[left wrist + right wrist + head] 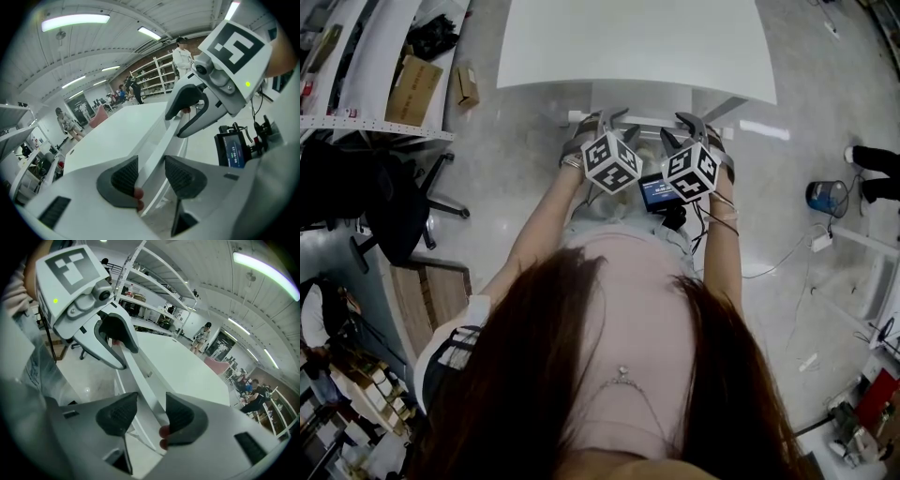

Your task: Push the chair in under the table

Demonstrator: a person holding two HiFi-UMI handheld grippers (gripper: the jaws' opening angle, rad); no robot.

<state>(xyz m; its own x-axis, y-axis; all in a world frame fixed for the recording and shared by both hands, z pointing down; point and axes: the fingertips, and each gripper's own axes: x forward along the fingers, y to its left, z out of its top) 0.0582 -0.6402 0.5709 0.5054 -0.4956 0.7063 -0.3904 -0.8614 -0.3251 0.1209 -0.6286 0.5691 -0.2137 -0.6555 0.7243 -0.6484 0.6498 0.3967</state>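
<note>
Both hand-held grippers were clamped on the chair, on its smooth white top rail, a flat, narrow bar. The left hand-held gripper had its dark, finely ribbed pads closed against the two faces of the rail. The right hand-held gripper gripped the same rail further right in the same way. In the head view the rail lay just near of the near edge of the white desk, parallel to it, and little else of the chair showed. The desk top was plain, matte and rectangular.

Each gripper had a glossy white moulded shell and carried a marker cube printed with blocky black-and-white squares. A small screen between the person's forearms glowed blue, its pale digits too small to read. On the polished grey floor to the left stood a black office chair, and a brown cardboard box lay on white shelving, its print illegible. A blue bucket stood to the right.
</note>
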